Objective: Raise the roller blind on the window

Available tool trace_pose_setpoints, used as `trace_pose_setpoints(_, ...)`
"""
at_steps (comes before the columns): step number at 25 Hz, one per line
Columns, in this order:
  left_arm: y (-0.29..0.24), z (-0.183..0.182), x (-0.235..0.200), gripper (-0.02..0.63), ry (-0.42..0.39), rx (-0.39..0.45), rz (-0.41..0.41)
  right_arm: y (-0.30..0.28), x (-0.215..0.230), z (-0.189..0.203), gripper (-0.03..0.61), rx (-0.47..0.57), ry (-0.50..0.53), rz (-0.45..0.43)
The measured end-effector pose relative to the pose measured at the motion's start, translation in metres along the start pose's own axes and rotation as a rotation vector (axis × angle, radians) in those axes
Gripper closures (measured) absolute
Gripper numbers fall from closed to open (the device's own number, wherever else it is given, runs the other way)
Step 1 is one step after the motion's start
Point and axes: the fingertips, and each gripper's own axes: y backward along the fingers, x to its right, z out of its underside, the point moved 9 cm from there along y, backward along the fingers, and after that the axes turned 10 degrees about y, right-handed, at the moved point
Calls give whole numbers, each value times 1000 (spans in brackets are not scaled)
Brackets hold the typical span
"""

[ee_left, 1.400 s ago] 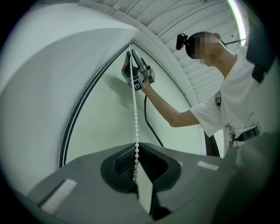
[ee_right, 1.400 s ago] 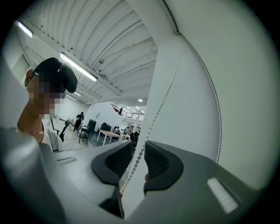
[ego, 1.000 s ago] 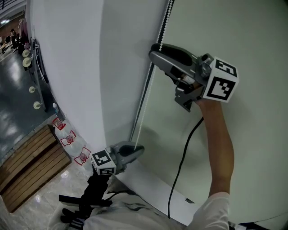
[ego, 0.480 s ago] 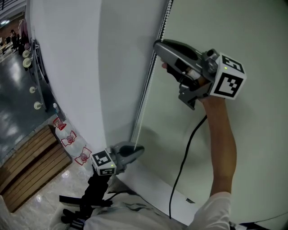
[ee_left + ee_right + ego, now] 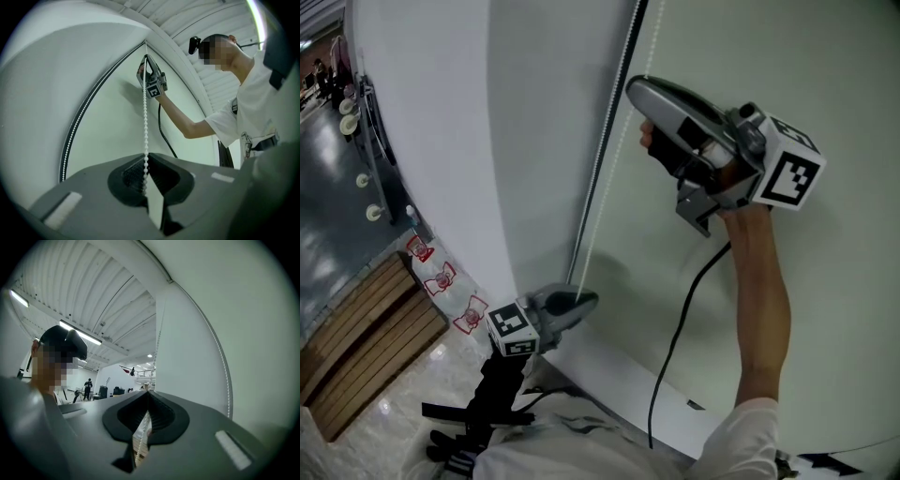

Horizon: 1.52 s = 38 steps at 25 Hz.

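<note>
Against pale wall: blind [image 5: 431, 150], a smooth white sheet, hangs down left of the bead chain [image 5: 591, 211]. One chain, two strands, small round beads. Two grippers. Left gripper [image 5: 584, 302], low, pinches the white strand. Right gripper [image 5: 636, 89], high, jaws just been closing, now pinching the chain.

Grey right tongs [image 5: 634, 86], checkered marker cube [image 5: 789, 174], black cable [image 5: 674, 344], white sleeve [image 5: 741, 437]

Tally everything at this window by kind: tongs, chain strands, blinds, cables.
Chain strands: 2, gripped strand and free strand
Tongs: 2, left tongs and right tongs, whose jaws have just been closing onto the gripped strand
Blind: 1
Cable: 1
Total: 6
</note>
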Motion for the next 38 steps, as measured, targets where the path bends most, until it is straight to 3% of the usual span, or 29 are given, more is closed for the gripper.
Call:
trace_pose_setpoints(7,-6,-23,-5,617,-12,14,-12,-1,-2,-3,575,-11,23,13)
trace_pose_setpoints(12,-20,-44,-2,617,-16,17,-14,-2,2,6,575,-83,4,3)
trace_pose_setpoints(22,1,-25,-4,615,-40,9,-13,6,-48,137,575,-216,-110,-3)
trace_pose_setpoints(27,3,-27,-5,615,-50,5,-17,12,-62,183,575,-251,-169,-3)
trace_pose_setpoints(35,-3,-27,-9,616,-49,5,-20,23,-65,219,575,-281,-228,-11)
trace_pose_setpoints(38,0,-26,-2,617,-50,6,-7,22,-72,214,572,-259,-171,1)
